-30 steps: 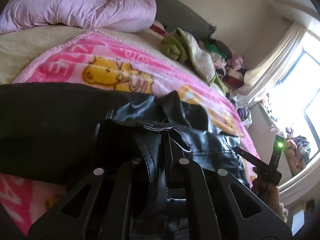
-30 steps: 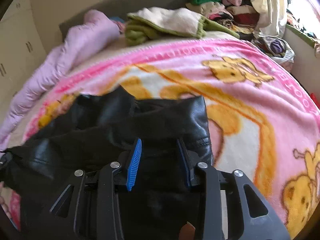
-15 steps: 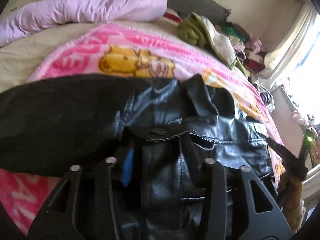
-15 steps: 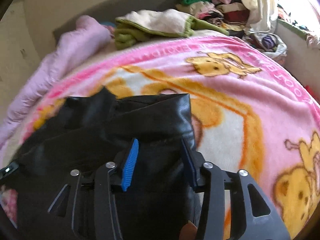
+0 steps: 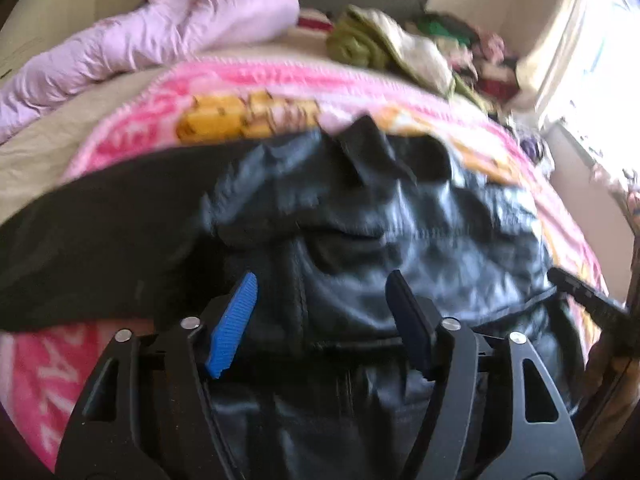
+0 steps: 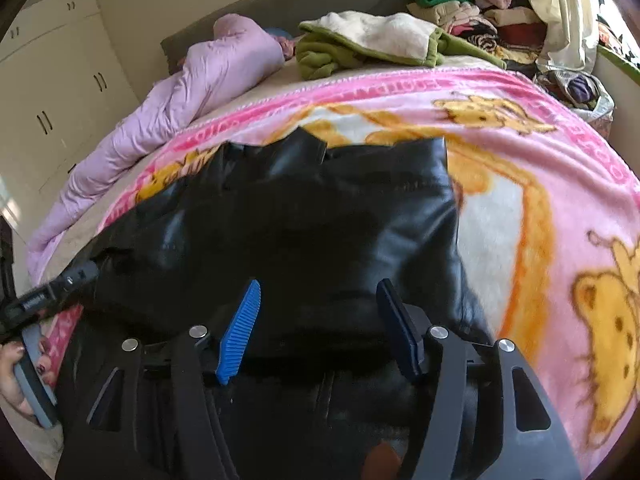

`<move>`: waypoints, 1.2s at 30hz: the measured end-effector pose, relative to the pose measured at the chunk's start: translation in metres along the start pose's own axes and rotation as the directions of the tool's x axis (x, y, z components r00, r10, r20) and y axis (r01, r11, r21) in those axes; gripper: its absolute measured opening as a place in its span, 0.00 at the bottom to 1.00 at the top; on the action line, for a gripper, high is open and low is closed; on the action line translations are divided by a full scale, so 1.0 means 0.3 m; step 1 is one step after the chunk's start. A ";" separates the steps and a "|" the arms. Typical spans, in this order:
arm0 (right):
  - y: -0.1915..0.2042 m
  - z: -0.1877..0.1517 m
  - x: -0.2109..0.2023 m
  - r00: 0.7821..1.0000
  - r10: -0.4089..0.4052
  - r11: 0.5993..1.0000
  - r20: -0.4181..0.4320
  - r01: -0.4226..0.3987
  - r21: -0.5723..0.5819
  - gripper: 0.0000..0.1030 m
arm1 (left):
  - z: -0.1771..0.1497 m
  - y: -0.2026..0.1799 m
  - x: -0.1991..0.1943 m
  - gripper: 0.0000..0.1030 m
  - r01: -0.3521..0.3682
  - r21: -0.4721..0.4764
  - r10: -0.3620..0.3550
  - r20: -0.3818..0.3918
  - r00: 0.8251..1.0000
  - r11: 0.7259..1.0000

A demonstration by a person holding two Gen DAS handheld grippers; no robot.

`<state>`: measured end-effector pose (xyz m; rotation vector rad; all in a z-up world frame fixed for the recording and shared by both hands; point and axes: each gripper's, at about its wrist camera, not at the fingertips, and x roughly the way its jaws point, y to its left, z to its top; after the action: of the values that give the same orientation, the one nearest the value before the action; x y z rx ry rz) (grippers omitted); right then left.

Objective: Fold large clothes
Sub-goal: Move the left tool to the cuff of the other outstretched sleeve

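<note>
On the bed's pink blanket (image 6: 520,152), I am letting the black leather jacket (image 6: 320,220) settle flat, both tongs, left (image 5: 322,308) and right (image 6: 318,316), having just been opening wide around it without gripping.

Home bedroom, bed (image 6: 120,216), wardrobe (image 6: 52,92), clothes pile (image 6: 472,20)

Black fingers (image 5: 412,320), ribbed blue pads (image 5: 234,322)

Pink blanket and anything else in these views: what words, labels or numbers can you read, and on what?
Nothing reads for certain.
Pink blanket: a row of pale capitals along its border, upside down and too blurred to spell.
Left gripper: small white markings, too small to read.
Black leather jacket: no label showing.
</note>
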<state>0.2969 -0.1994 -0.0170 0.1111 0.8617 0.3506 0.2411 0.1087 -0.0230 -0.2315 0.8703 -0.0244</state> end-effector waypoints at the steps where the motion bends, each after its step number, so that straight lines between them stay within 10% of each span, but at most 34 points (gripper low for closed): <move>1: -0.003 -0.009 0.005 1.000 -0.006 1.000 -0.008 0.006 0.004 0.60 | -0.014 -0.002 0.023 0.64 -0.006 0.013 0.006 -0.030 1.000 1.000; 12: -0.013 -0.073 0.074 0.992 -0.096 0.995 -0.083 0.098 0.021 0.63 | -0.067 0.043 0.085 0.73 0.017 -0.024 -0.019 -0.088 0.996 1.000; 25: 0.095 -0.113 -0.074 0.999 -0.024 0.999 0.026 0.023 0.032 0.94 | -0.067 0.085 -0.052 0.91 0.063 -0.102 -0.063 0.012 0.998 0.993; 36: 0.308 -0.094 -0.131 0.997 0.040 0.997 0.060 -0.036 -0.074 0.96 | -0.063 0.227 -0.156 0.91 -0.069 -0.187 0.075 0.024 0.997 0.980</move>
<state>0.2282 -0.1276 0.0149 0.0700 0.7859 0.4119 0.1915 0.1769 -0.0138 -0.3742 0.8502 0.1284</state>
